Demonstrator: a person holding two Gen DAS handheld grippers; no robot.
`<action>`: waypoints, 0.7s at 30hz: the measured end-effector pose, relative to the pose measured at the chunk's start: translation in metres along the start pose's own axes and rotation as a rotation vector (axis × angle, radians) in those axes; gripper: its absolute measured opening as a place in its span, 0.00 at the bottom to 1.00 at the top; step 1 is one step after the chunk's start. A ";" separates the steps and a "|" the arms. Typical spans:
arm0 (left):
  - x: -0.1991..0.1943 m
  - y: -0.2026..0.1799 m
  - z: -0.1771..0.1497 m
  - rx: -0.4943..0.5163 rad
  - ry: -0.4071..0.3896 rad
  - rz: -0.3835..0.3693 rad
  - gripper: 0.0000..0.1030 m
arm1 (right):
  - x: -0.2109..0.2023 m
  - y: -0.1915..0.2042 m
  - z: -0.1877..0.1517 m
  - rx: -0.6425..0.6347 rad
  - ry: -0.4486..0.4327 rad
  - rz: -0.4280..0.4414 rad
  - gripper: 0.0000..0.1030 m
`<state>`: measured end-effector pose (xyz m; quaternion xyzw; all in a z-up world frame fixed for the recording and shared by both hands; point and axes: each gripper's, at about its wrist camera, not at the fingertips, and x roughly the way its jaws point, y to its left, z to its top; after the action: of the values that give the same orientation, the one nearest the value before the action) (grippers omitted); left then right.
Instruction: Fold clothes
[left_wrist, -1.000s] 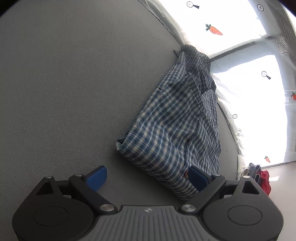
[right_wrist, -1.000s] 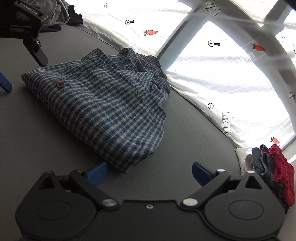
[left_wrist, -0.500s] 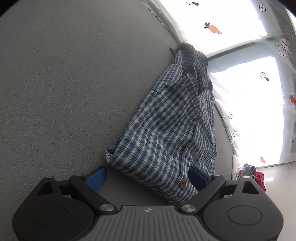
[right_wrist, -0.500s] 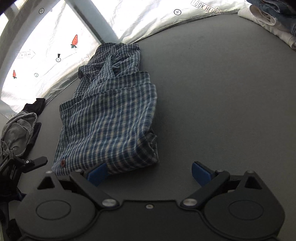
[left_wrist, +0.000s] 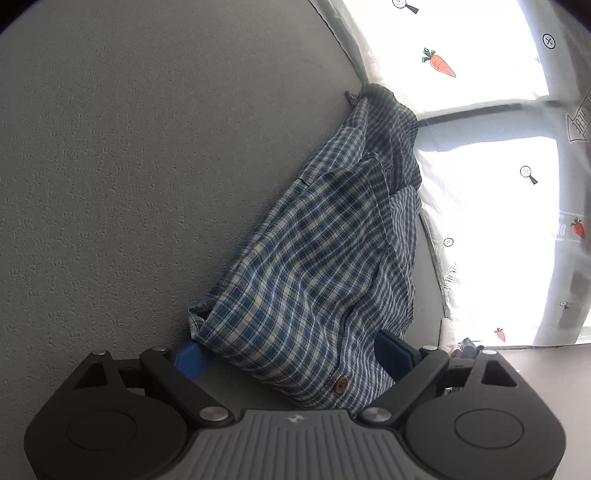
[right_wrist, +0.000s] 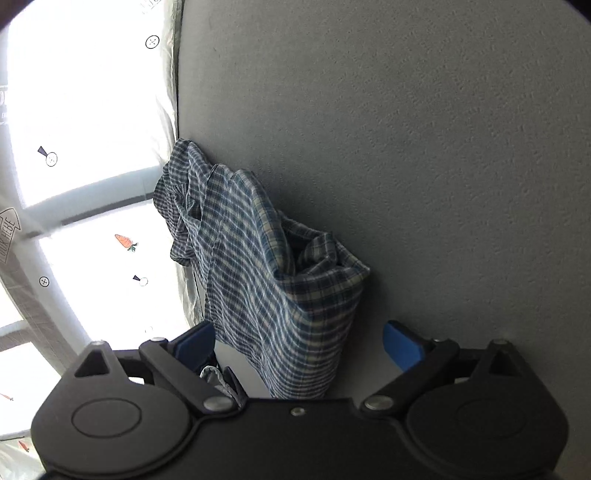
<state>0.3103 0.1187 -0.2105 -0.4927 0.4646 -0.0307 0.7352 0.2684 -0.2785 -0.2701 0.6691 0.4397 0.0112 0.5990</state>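
A blue and white plaid shirt (left_wrist: 317, 266) lies folded lengthwise on the grey surface (left_wrist: 129, 166), its collar end bunched at the far edge. My left gripper (left_wrist: 291, 356) straddles the near end by the brown button (left_wrist: 340, 385). Its jaws are closing, and the left blue pad (left_wrist: 192, 360) touches the shirt's corner without a clamp. In the right wrist view the shirt (right_wrist: 269, 280) runs away from my right gripper (right_wrist: 297, 345), which stands open. The shirt's loose, open-mouthed end lies between its blue pads (right_wrist: 400, 347).
A white sheet printed with carrots and magnifiers (left_wrist: 480, 184) borders the grey surface beyond the shirt. A small heap of other clothes (left_wrist: 467, 347) shows at the right edge. A grey garment (right_wrist: 218, 380) peeks out below my right gripper's left finger.
The right gripper has rolled far over and come down to the shirt's end, which now lies between its fingers. The left gripper has crept up to the shirt's near edge and narrowed a little.
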 end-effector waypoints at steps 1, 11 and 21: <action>0.002 -0.001 0.001 0.003 0.002 0.002 0.83 | 0.001 -0.001 0.000 0.007 -0.009 0.004 0.92; 0.006 0.005 0.008 -0.040 0.003 -0.018 0.68 | 0.012 0.023 0.002 -0.125 -0.024 -0.102 0.74; 0.006 -0.002 0.002 -0.011 -0.023 0.013 0.68 | 0.042 0.085 -0.043 -0.853 -0.045 -0.466 0.64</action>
<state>0.3157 0.1160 -0.2129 -0.4941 0.4596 -0.0175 0.7378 0.3198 -0.2106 -0.2104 0.2476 0.5210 0.0414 0.8158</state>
